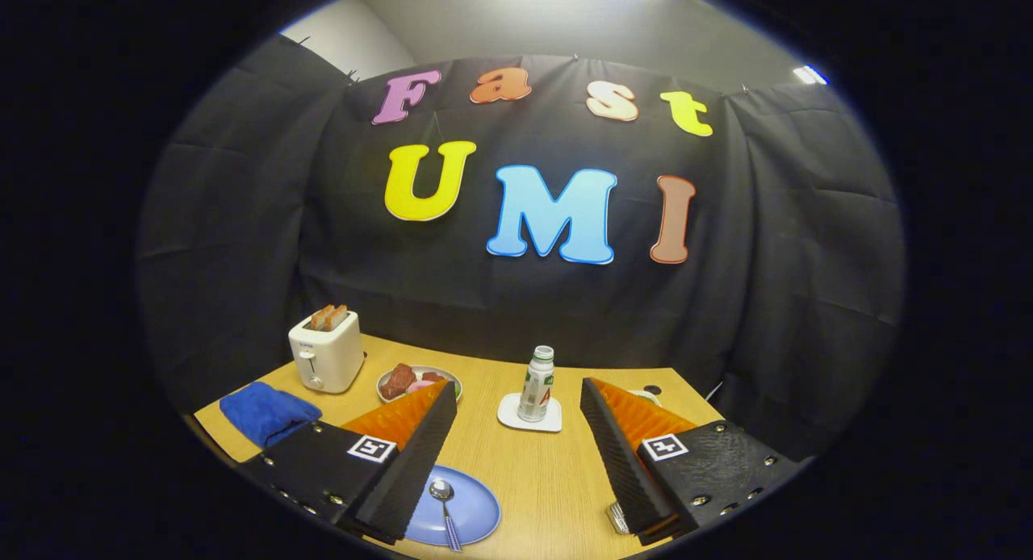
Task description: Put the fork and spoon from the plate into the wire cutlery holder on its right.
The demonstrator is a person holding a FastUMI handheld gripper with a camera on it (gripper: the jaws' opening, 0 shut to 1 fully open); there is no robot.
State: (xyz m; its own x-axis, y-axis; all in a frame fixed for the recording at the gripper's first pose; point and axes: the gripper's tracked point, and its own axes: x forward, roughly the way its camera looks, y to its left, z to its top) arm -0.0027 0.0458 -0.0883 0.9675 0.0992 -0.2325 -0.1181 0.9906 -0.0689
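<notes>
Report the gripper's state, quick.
Gripper: open, fingers spread wide, holding nothing; the spoon lies on the blue plate beside its left finger.

Metal spoon [442, 499] lies on the round blue plate [472, 507] between the open tool's [516, 455] fingers; beyond, white bottle [537, 384] stands on a square white coaster [510, 415], white toaster [327, 352] far left.

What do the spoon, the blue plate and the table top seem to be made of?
With the gripper open above them:
Spoon: probably polished metal, since its bowl gives a bright glint; the handle looks patterned, material unclear.
Blue plate: smooth, even matte blue, perhaps plastic or glazed ceramic; I cannot tell which.
Table top: light wood or wood-look laminate, with fine straight grain lines.
</notes>
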